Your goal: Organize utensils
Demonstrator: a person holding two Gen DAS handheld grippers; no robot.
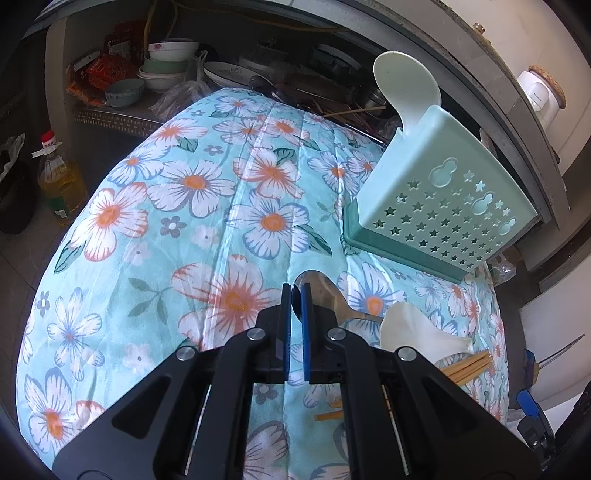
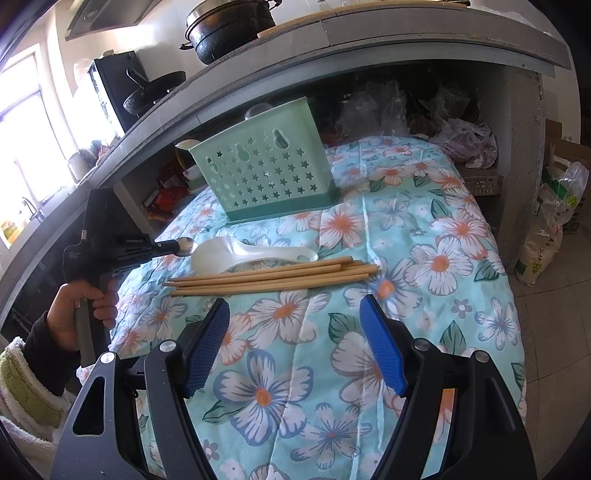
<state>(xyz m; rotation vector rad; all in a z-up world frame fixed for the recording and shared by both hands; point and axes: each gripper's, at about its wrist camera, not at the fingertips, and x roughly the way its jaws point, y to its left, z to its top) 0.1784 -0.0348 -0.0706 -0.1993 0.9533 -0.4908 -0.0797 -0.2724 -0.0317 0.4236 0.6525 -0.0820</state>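
Note:
My left gripper (image 1: 296, 292) is shut on the bowl of a metal spoon (image 1: 325, 295), whose handle runs off to the right, low over the floral cloth (image 1: 207, 206). In the right wrist view the left gripper (image 2: 176, 248) comes in from the left with the metal spoon (image 2: 185, 246) at its tip. A mint-green star-holed utensil holder (image 2: 266, 181) stands at the back, and a pale spoon (image 1: 406, 77) sticks up out of the utensil holder (image 1: 436, 206). A white rice paddle (image 2: 240, 254) and several wooden chopsticks (image 2: 273, 277) lie in front of it. My right gripper (image 2: 293, 304) hangs open just before the chopsticks, holding nothing.
A grey counter overhangs the cloth-covered surface; a black pot (image 2: 229, 26) sits on it. Stacked bowls (image 1: 166, 66) and plastic bags (image 2: 461, 136) fill the shelf behind. An oil bottle (image 1: 61, 184) stands on the floor at left, a sack (image 2: 550, 229) at right. A person's hand (image 2: 85, 306) grips the left tool.

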